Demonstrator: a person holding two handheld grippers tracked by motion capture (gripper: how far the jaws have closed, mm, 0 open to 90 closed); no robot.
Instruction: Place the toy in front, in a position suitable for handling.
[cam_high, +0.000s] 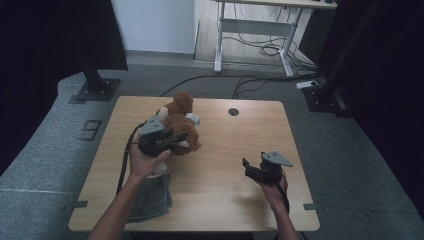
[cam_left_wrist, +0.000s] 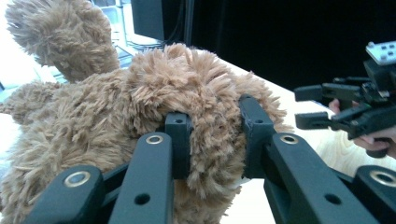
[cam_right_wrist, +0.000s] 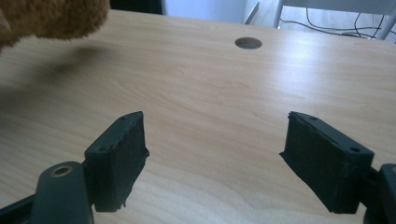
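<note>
A brown plush bear (cam_high: 181, 122) is held above the left half of the wooden table (cam_high: 225, 150). My left gripper (cam_high: 176, 138) is shut on it, and the left gripper view has both black jaws pressed into the fur of the bear (cam_left_wrist: 187, 102). My right gripper (cam_high: 250, 167) hovers over the right part of the table, open, with nothing between its pads (cam_right_wrist: 119, 158). The edge of the bear (cam_right_wrist: 51, 18) hangs at the top left of the right gripper view. The right gripper (cam_left_wrist: 317, 107) also appears at the right of the left gripper view.
A grey cloth (cam_high: 150, 197) lies at the front left of the table under my left forearm. A round cable hole (cam_high: 233, 111) sits near the far edge. Beyond the table stand a white desk frame (cam_high: 250, 30) with floor cables and dark stands at both sides.
</note>
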